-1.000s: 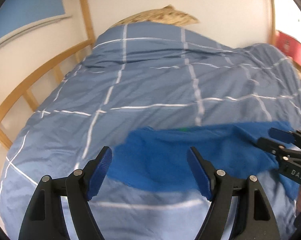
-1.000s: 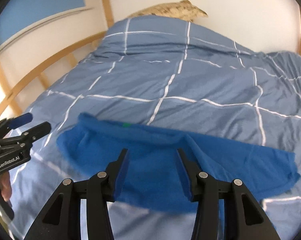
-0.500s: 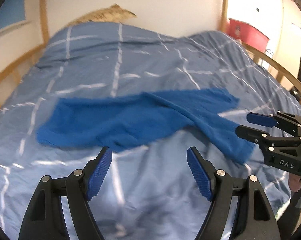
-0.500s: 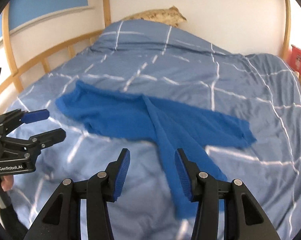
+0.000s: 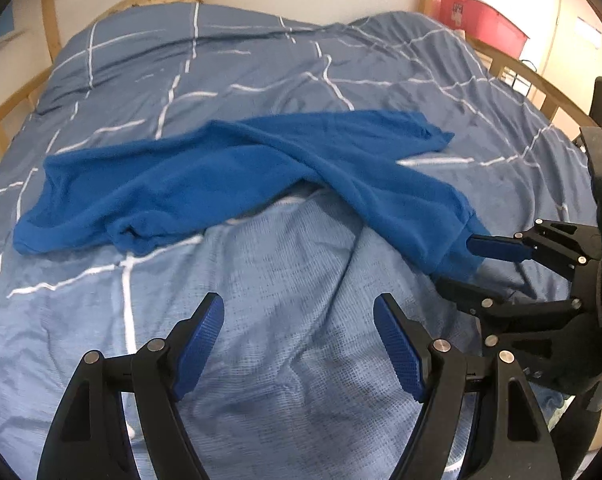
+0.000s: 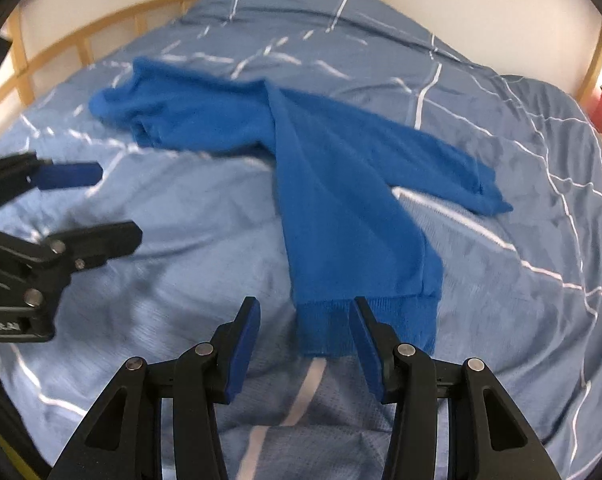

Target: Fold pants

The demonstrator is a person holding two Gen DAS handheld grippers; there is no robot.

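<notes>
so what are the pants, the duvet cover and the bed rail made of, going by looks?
Pants: soft matte knit, probably fleece or jersey; fuzzy surface, ribbed cuff at the leg end.
Duvet cover: thin woven fabric, likely cotton; fine visible weave, sharp creases, white grid lines.
Bed rail: light wood, smooth, maybe varnished; pale even tone, curved slatted form.

Bare duvet lies open before the left tongs; only the pants cross the bed.
</notes>
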